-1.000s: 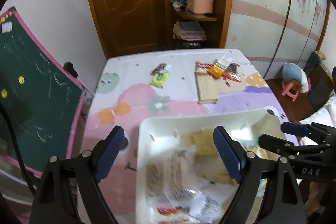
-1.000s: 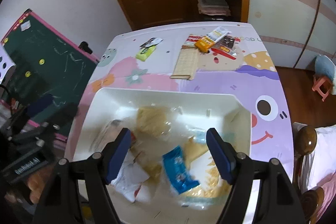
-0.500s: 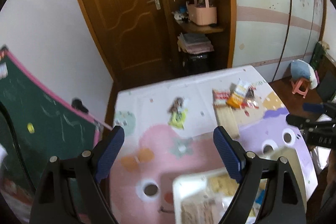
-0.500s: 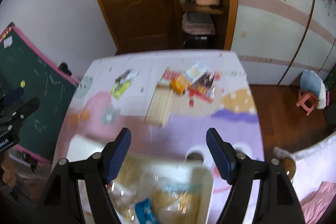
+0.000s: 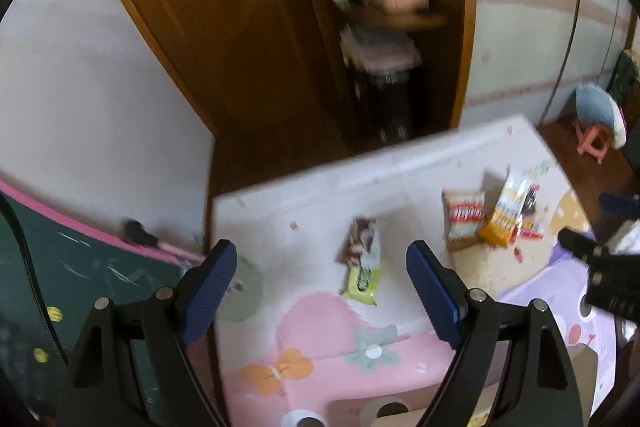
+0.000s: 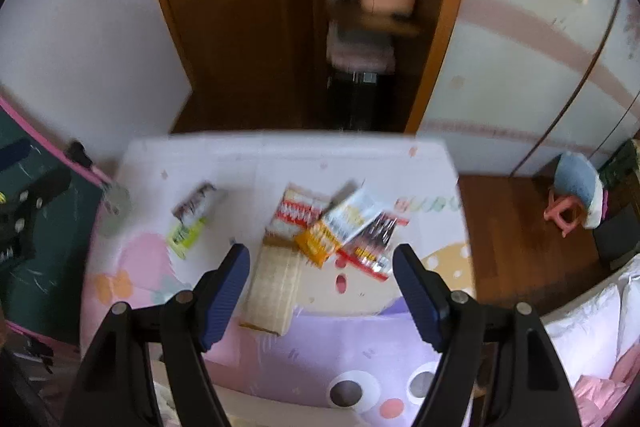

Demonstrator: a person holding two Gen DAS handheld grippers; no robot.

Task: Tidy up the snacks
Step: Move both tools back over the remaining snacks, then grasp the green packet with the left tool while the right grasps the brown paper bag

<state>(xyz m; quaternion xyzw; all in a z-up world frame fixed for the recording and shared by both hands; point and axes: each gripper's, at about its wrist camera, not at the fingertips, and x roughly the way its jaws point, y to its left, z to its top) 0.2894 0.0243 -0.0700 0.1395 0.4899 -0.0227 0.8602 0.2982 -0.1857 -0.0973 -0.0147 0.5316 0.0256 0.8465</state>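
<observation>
Hand-held gripper (image 6: pixel 320 283) advanced; snacks (image 6: pixel 340 227) just ahead.

Soft, even daylight fills my views; motion blur smears the shelf (image 5: pixel 384 7) at twelve o'clock, and fisheye bending darkens every rim.

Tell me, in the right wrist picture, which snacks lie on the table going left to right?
Yellow-green packet → tan cracker pack → orange packet → dark red-edged packet.
</observation>
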